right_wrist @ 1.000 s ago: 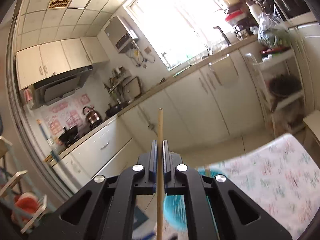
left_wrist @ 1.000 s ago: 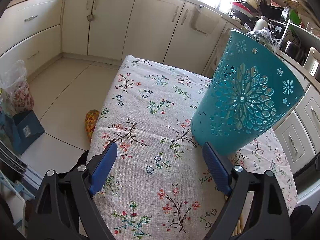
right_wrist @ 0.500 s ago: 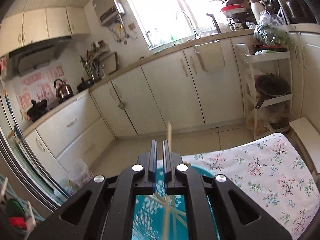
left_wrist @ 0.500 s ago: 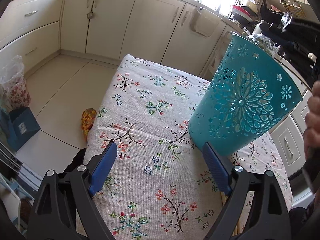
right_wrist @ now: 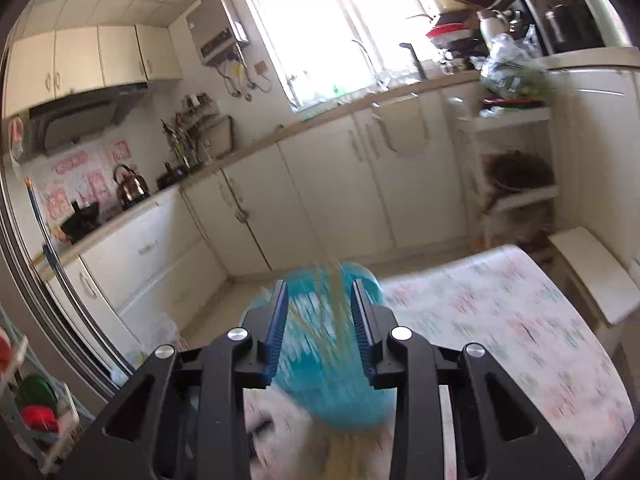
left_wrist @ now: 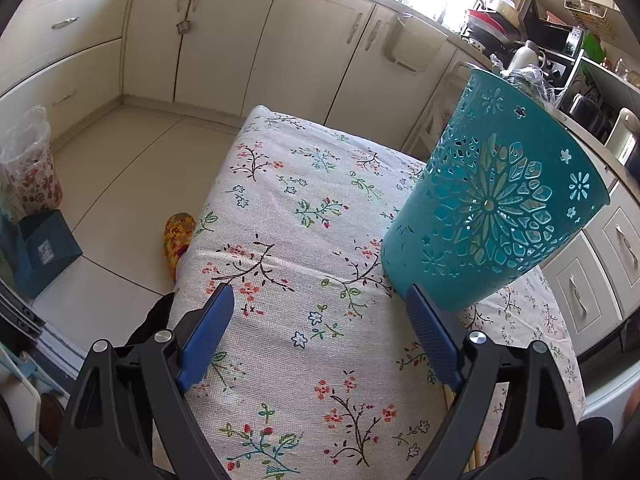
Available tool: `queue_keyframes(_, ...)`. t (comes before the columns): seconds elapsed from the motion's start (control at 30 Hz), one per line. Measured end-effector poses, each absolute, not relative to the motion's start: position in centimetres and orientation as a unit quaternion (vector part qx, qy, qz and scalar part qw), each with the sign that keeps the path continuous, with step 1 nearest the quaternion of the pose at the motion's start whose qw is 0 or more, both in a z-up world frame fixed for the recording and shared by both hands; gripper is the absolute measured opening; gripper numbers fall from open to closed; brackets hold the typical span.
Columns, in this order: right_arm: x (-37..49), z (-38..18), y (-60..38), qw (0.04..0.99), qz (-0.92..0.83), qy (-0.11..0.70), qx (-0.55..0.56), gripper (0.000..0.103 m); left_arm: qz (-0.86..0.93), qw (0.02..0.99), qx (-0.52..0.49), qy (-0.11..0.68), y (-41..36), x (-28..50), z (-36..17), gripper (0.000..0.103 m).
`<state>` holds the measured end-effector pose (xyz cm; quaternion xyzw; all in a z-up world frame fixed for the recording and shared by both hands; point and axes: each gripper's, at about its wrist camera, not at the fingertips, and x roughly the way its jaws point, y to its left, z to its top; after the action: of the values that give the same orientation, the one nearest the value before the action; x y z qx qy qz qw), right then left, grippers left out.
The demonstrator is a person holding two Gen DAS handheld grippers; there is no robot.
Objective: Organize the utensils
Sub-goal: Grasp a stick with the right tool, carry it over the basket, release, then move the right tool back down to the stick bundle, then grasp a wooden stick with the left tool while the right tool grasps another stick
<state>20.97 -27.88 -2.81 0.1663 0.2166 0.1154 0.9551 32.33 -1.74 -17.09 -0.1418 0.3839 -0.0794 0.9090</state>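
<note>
Chopsticks point(right_wrist: 332, 304) show as a pale blurred streak between the pads of my right claw point(right_wrist: 319, 332), rising from the teal basket point(right_wrist: 320, 360) below; the blur hides whether they touch either pad, but the jaws have just been opening and now stand partly apart with clear gaps on both sides, so I read no grip on them. That right claw points slightly downward over the basket's open mouth, with the basket at 12 o'clock just past the fingertips and the flowered cloth point(right_wrist: 520, 320) running off toward 3 o'clock. My left claw point(left_wrist: 320, 336) is tilted more steeply down over the table, its blue pads wide apart and nothing between them but the cloth point(left_wrist: 280, 220). From this side the basket point(left_wrist: 492, 208) stands upright on the cloth at about 2 o'clock, its base just beyond my right-hand pad point(left_wrist: 430, 336); whether the two touch I cannot tell. Through its cut-out flower pattern pale sticks show inside. Two more pale sticks point(left_wrist: 450, 394) lie on the cloth at 4 o'clock, mostly hidden under that finger. Cream cabinets point(left_wrist: 240, 40) line the far wall at 12 o'clock.
</note>
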Motion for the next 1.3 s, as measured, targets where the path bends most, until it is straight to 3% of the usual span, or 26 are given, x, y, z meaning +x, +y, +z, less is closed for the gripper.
queue_keyframes(0.1, 19.3, -7.8, -27.0, 0.935, 0.111, 0.307, 0.142, 0.032, -0.078, 0.909, -0.139, 0.386, -1.9, 32.4, -17.1, 0.084)
queue_keyframes(0.3, 20.4, -14.9, -24.6, 0.892, 0.124, 0.418, 0.118, 0.019, -0.075, 0.908, -0.139, 0.387, -1.9, 32.5, -17.1, 0.084)
queue_keyframes(0.6, 21.1, -17.0, -23.2, 0.886, 0.12, 0.442, 0.076, 0.018, -0.074, 0.908, -0.139, 0.389, -2.0, 32.5, -17.2, 0.084)
queue_keyframes(0.73, 21.0, -16.7, -22.8, 0.886, 0.105, 0.449, 0.051, 0.006, -0.076, 0.908, -0.131, 0.39, -2.3, 32.5, -17.2, 0.084)
queue_keyframes(1.3, 19.7, -17.1, -27.5, 0.874, 0.095, 0.454, 0.144, 0.006, -0.129, 0.883, 0.039, 0.45, -10.6, 29.1, -17.8, 0.084)
